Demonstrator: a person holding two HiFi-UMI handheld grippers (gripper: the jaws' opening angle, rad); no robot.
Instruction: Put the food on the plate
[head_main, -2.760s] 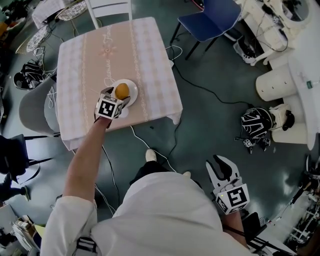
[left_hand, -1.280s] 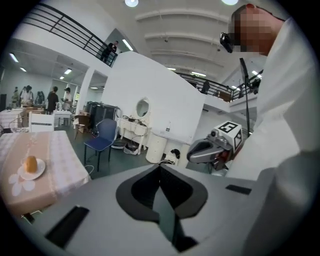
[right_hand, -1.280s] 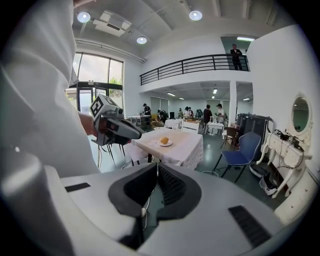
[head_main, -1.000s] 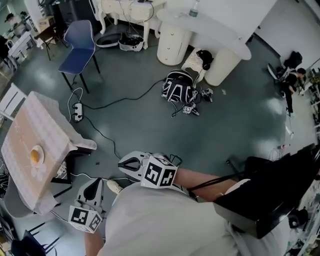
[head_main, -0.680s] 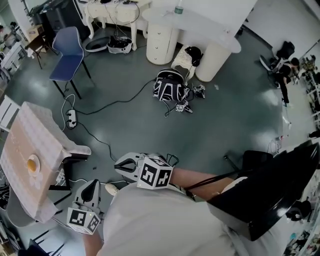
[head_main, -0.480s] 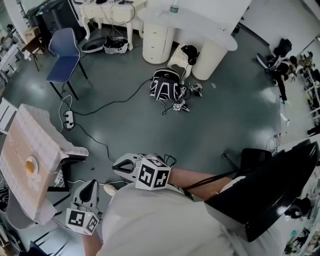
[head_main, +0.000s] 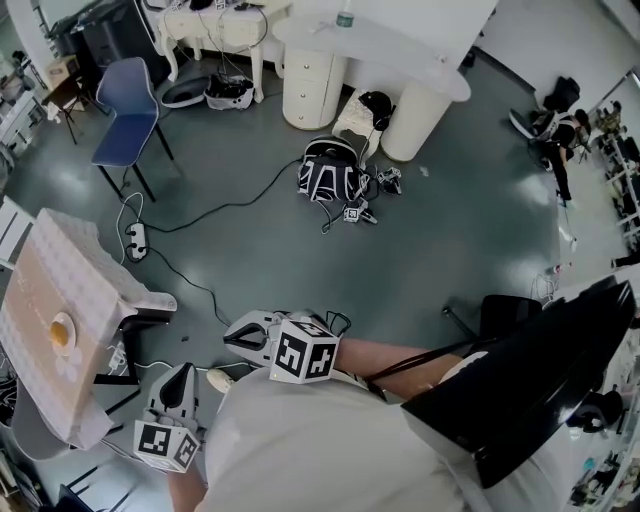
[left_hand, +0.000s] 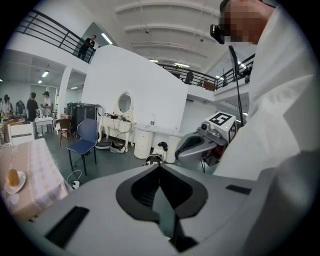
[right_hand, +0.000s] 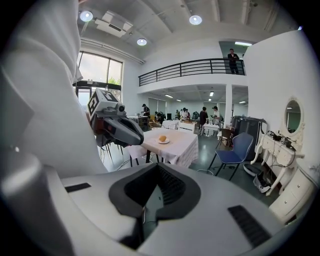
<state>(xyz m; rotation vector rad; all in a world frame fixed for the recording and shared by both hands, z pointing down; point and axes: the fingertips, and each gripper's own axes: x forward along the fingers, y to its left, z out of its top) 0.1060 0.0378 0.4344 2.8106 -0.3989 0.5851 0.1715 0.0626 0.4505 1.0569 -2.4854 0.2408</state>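
Observation:
An orange round food item (head_main: 60, 337) lies on a small white plate (head_main: 68, 322) on the pink-clothed table (head_main: 40, 290) at the far left. Both grippers are held close to my body, away from the table. My left gripper (head_main: 187, 370) is shut and empty, low at the left. My right gripper (head_main: 229, 337) is shut and empty, pointing left. In the left gripper view its jaws (left_hand: 158, 165) meet, with the plate (left_hand: 13, 186) far off at the left. In the right gripper view the jaws (right_hand: 157, 164) meet, and the food (right_hand: 162, 138) shows on the distant table (right_hand: 175, 147).
A blue chair (head_main: 125, 95) stands beyond the table. A white vanity desk (head_main: 370, 50) is at the back, with a black bag (head_main: 330, 180) on the floor before it. A power strip (head_main: 133, 240) and cables lie on the grey floor. People stand far off.
My left gripper has left the plate, where the food now lies alone. My view has swung away from the table, which now sits at the far left, and both grippers are near my body.

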